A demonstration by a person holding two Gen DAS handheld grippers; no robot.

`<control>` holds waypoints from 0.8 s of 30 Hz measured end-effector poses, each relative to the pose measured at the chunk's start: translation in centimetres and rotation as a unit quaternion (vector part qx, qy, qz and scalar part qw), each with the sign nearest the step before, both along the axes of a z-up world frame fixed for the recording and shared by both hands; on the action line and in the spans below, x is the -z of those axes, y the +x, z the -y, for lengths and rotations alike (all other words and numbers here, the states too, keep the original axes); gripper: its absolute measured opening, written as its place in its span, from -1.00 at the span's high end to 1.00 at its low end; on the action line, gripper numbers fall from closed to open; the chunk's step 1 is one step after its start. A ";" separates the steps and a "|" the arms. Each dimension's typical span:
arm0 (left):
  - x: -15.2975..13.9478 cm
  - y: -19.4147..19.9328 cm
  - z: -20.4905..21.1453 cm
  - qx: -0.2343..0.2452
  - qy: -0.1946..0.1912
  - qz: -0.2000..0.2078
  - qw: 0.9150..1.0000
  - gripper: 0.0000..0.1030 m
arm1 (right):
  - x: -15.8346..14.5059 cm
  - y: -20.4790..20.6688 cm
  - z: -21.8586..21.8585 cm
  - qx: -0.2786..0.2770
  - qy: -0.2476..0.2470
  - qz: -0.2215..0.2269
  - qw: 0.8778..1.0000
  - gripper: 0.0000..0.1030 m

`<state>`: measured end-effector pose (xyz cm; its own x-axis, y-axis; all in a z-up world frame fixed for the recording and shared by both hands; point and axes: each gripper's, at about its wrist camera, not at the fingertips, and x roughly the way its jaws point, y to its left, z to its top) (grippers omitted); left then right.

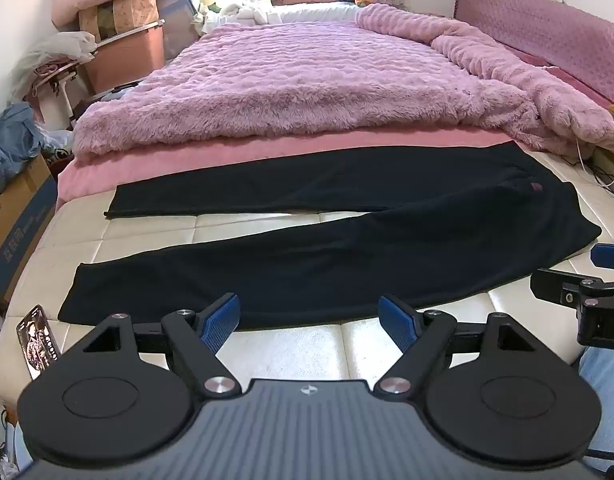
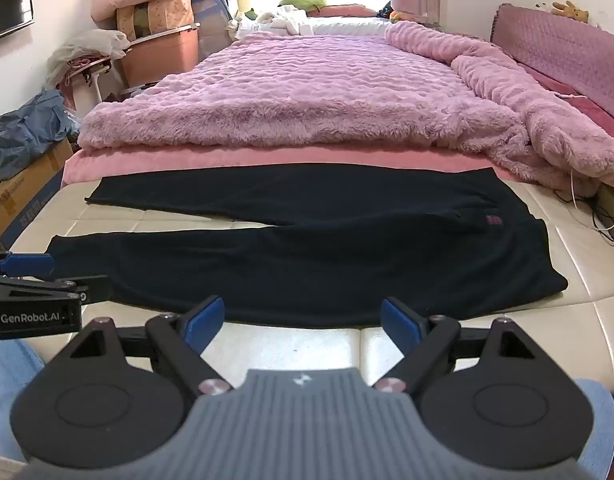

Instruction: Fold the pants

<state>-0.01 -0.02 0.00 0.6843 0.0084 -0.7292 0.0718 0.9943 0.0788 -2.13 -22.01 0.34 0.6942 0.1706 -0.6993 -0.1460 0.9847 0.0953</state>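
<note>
Black fleece pants (image 1: 347,240) lie spread flat on the cream quilted mattress (image 1: 267,344), legs apart, waist cut short by nothing but dim folds. Left hand-held gripper (image 1: 309,320) and right hand-held gripper (image 2: 303,322) hover just before the nearer leg, both gaping wide, empty.

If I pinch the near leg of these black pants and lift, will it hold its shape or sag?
Probably sag: the black pants lie limp and flat on the mattress, with no stiff creases. The fabric looks soft and fleecy, so the ribbed pads should grip rather than slip. One pinch likely drags the rest; both the left gripper and right gripper are open.
</note>
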 end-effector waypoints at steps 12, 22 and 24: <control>-0.1 0.0 0.2 0.001 -0.001 0.004 1.000 -0.80 | 0.1 -0.1 0.0 0.001 -0.004 0.001 1.000 -0.59; -0.2 -0.4 0.0 0.002 -0.005 0.006 1.000 -0.80 | -0.2 -0.3 0.3 0.002 -0.006 0.005 1.000 -0.59; -0.3 -0.4 0.0 0.001 -0.006 0.007 1.000 -0.80 | -0.1 -0.4 0.2 0.002 -0.006 0.006 1.000 -0.59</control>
